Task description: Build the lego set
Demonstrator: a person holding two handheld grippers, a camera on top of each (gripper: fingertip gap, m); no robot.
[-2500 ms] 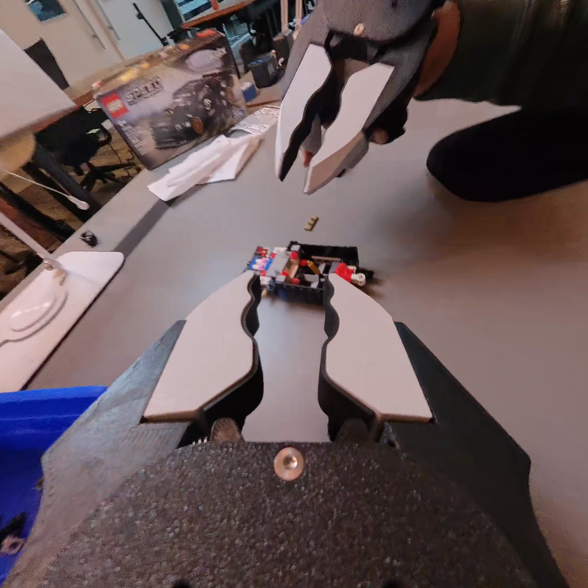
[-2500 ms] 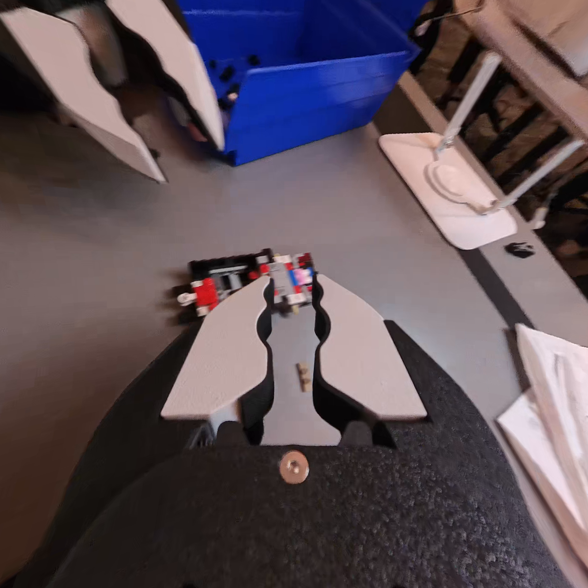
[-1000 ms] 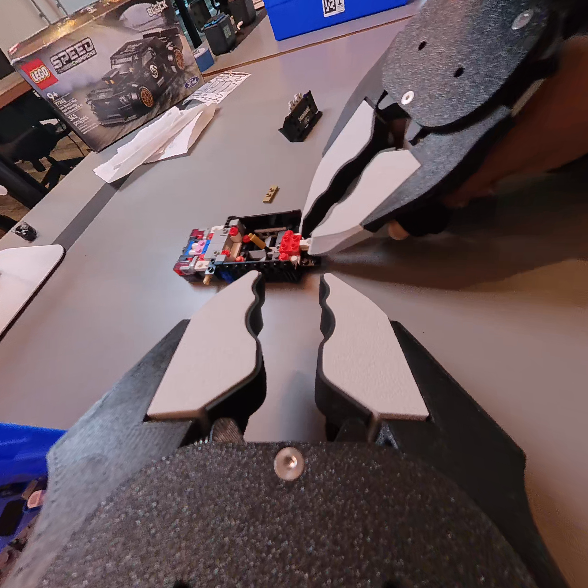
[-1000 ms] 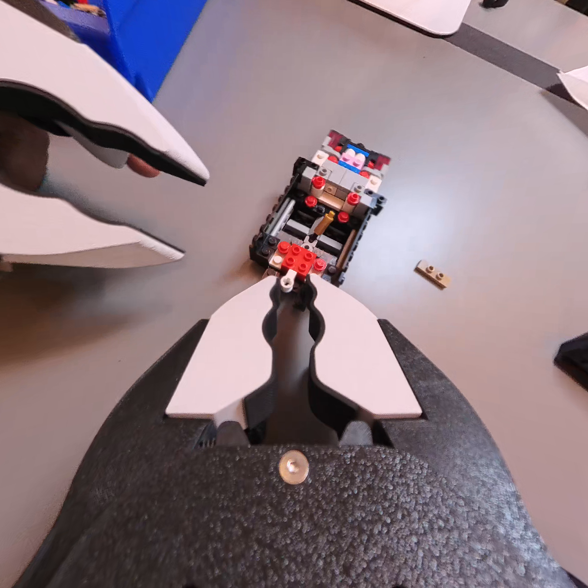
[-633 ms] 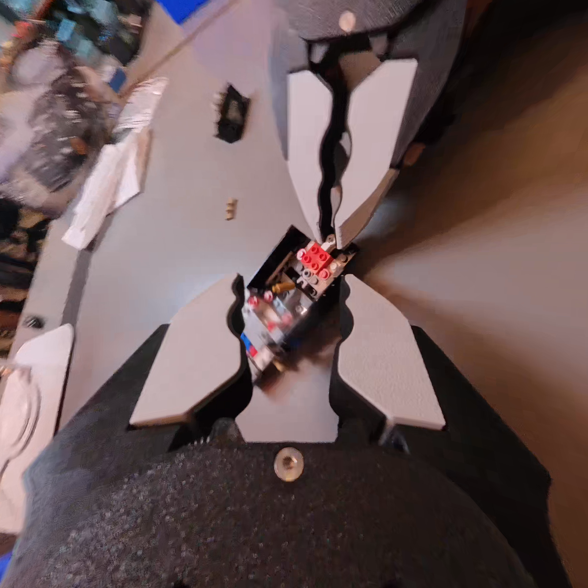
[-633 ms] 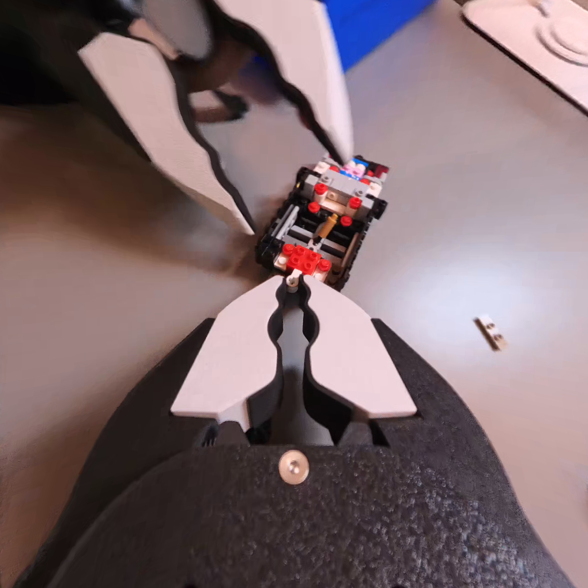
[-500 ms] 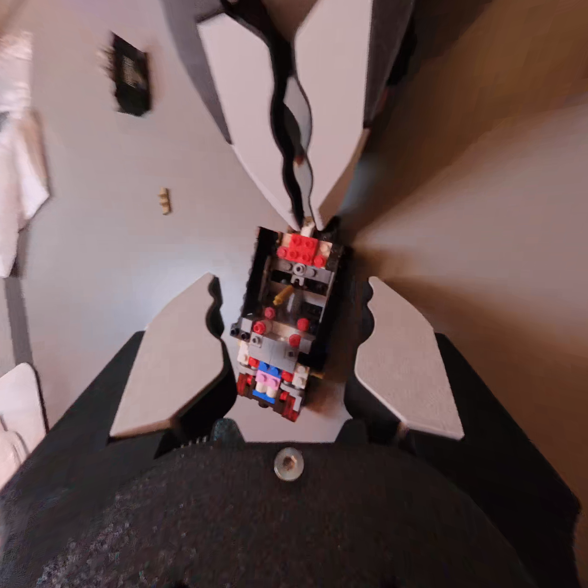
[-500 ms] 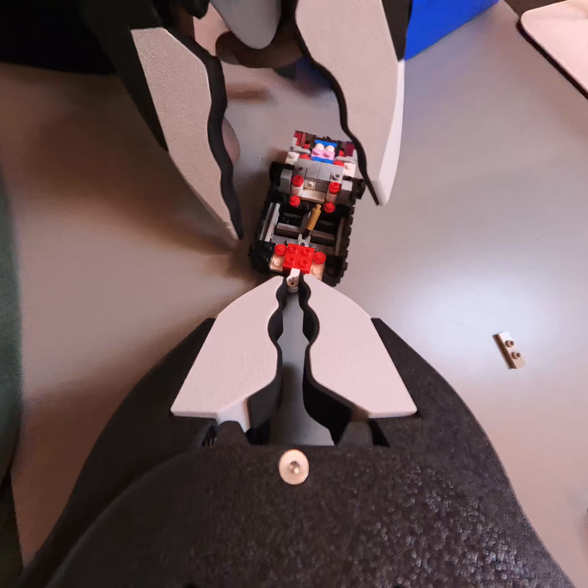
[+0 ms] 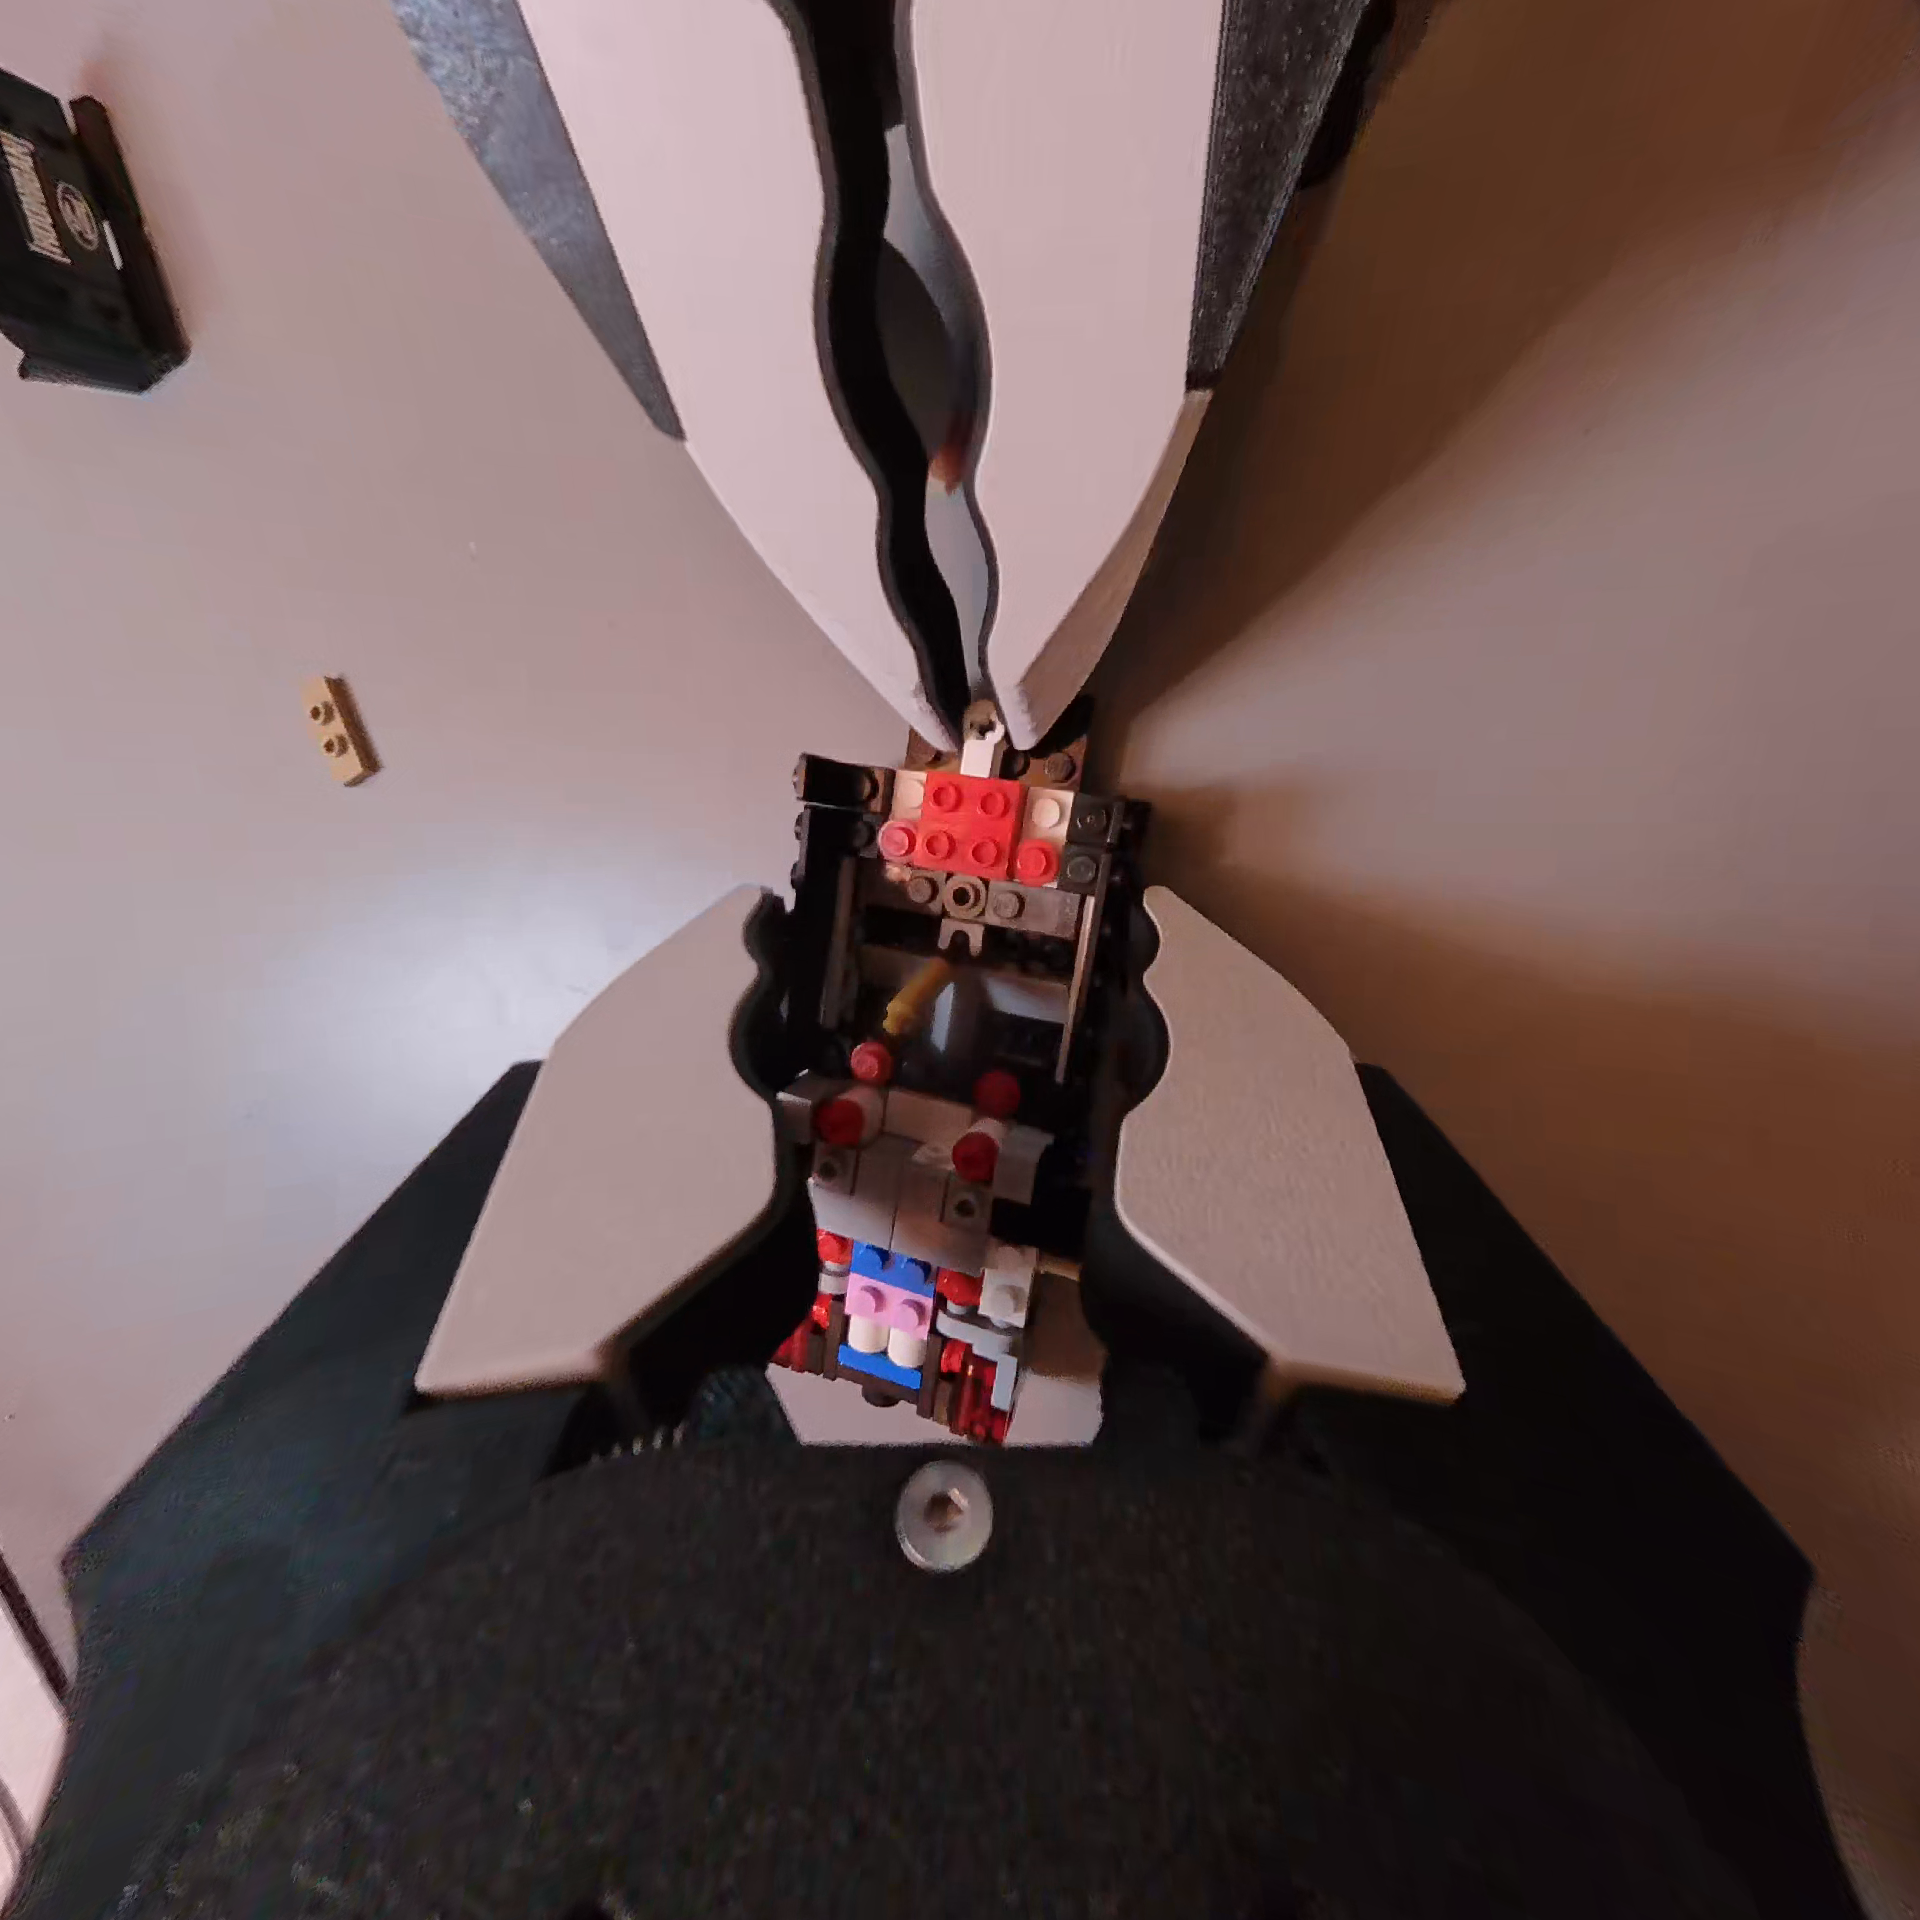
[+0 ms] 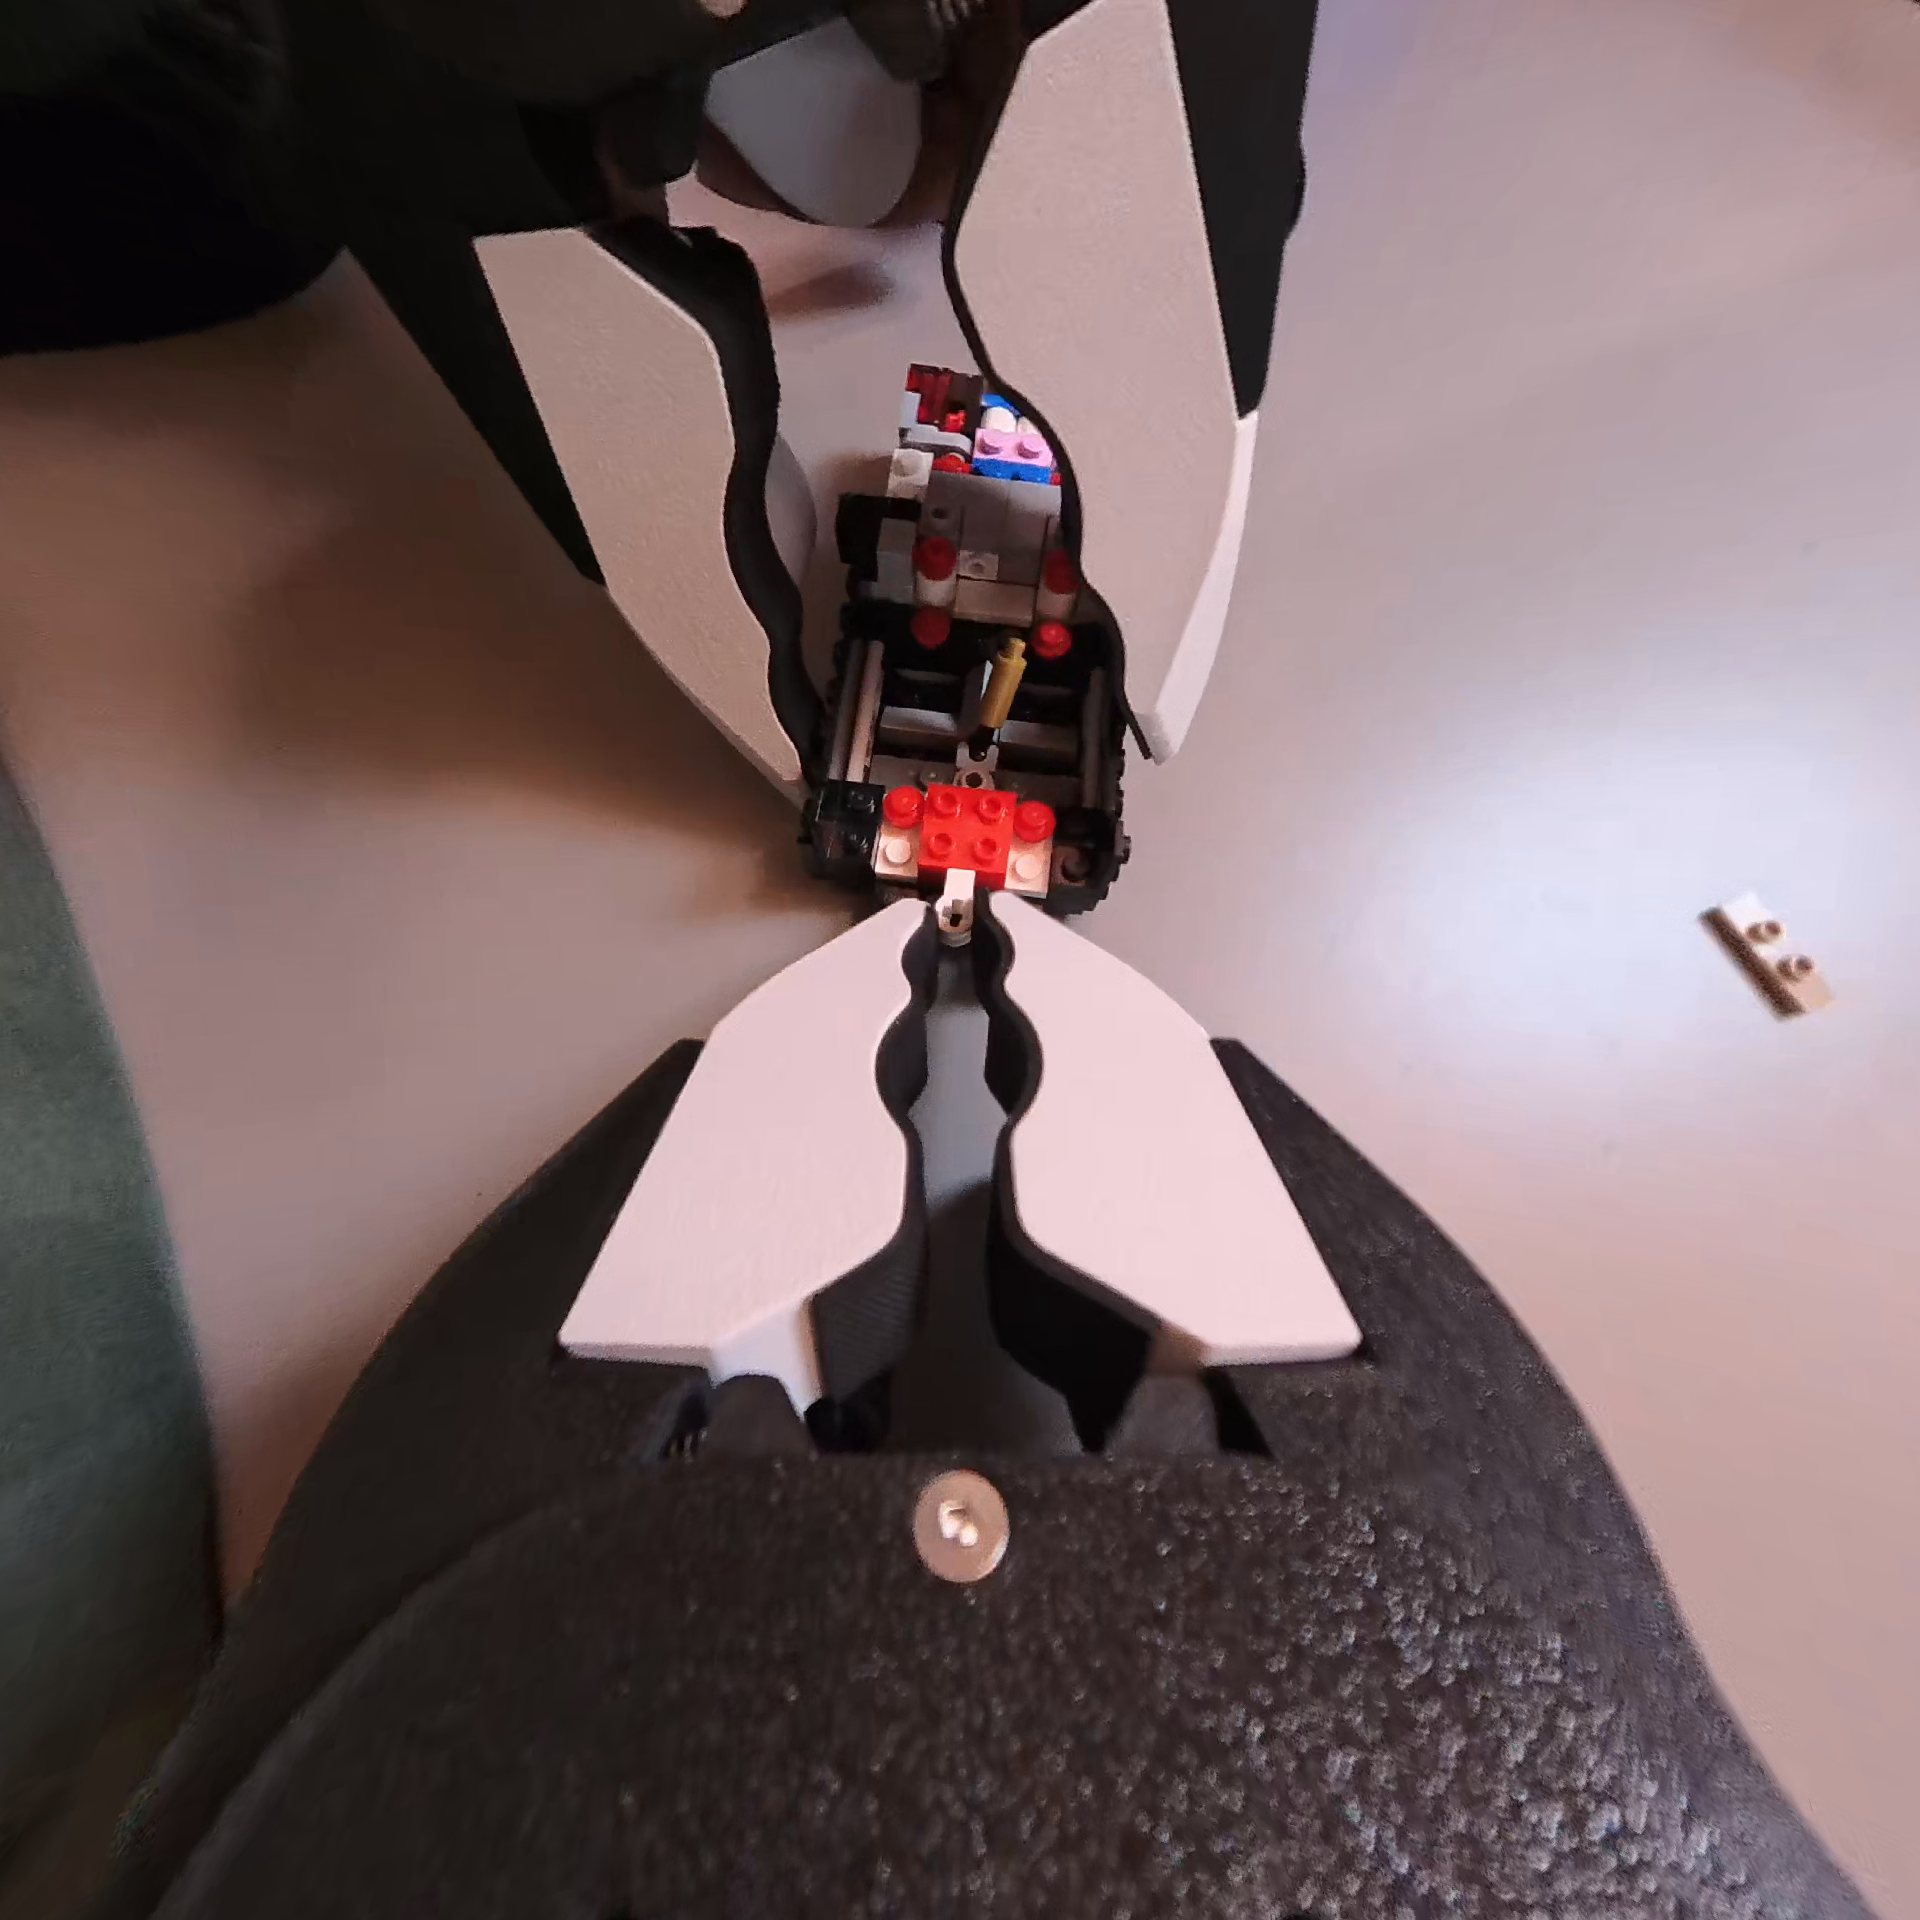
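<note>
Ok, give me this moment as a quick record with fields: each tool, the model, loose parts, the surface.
left tool: jaws straddle the lego car chassis, pressed against its black sides
right tool: shut on the small white pin sticking out of the chassis end, by the red plate
loose parts: tan two-stud plate lying apart on the table; black block farther off
surface: grey table
</note>
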